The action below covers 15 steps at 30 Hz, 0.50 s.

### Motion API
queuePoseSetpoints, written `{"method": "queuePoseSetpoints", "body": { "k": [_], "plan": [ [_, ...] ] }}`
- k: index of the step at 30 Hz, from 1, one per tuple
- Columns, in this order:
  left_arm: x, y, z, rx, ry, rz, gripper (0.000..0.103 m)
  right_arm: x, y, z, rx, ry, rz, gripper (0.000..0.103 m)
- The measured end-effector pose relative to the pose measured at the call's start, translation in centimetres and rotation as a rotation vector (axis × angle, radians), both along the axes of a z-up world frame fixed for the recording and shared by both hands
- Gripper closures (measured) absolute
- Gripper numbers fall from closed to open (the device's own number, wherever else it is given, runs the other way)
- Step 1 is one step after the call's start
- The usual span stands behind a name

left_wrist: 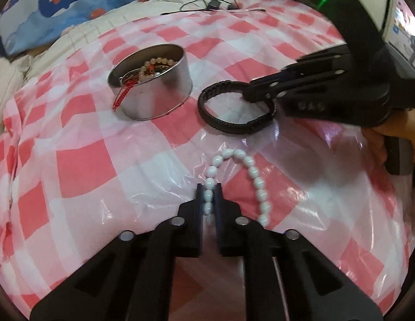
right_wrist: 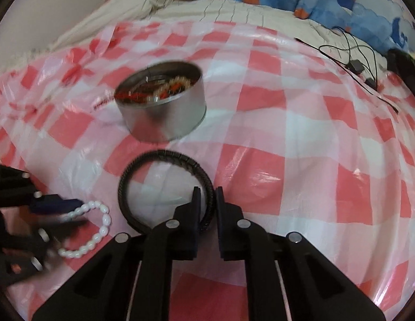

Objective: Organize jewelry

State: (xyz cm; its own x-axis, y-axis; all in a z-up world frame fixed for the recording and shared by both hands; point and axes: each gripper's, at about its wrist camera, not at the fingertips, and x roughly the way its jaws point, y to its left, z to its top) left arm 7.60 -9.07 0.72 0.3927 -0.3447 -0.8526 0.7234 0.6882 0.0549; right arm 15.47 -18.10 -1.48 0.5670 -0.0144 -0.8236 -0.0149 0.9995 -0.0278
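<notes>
Both tools are matte black plastic. The left gripper [left_wrist: 209, 195] has 2 flat, slab-like jaws on angular linkage arms, with 4 round silver pins at the pivots. The right gripper [right_wrist: 207, 200] matches it; its rounded black body shows small silver screws, and a green light, perhaps an indicator, glows behind.

You are working in a home bedroom, on a bed [right_wrist: 180, 8]. A pale quilted bedsheet [left_wrist: 105, 26] lies under a pink-and-white checked plastic sheet [left_wrist: 143, 144], and bedding printed with blue whales [left_wrist: 60, 2] is heaped at the far edge. Thin black cables [right_wrist: 354, 64] trail across the cover.
</notes>
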Motion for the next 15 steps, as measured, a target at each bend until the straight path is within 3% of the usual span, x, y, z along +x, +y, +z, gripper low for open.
{"method": "queuePoseSetpoints", "body": {
  "k": [3,9,15],
  "plan": [
    [0.5,0.7,1.2,-0.041,-0.032,0.037,0.097,0.0,0.3,-0.1,-0.014,-0.008,0.011,0.094],
    [1.3,4.0,5.1,-0.278,-0.071,0.125,0.097,-0.5,-2.8,2.3,0.284,-0.094,-0.031,0.094],
    [1.9,4.4,6.5,-0.325,-0.095,0.143,0.097,-1.0,-2.8,4.9,0.307,-0.191,-0.027,0.094]
  ]
}}
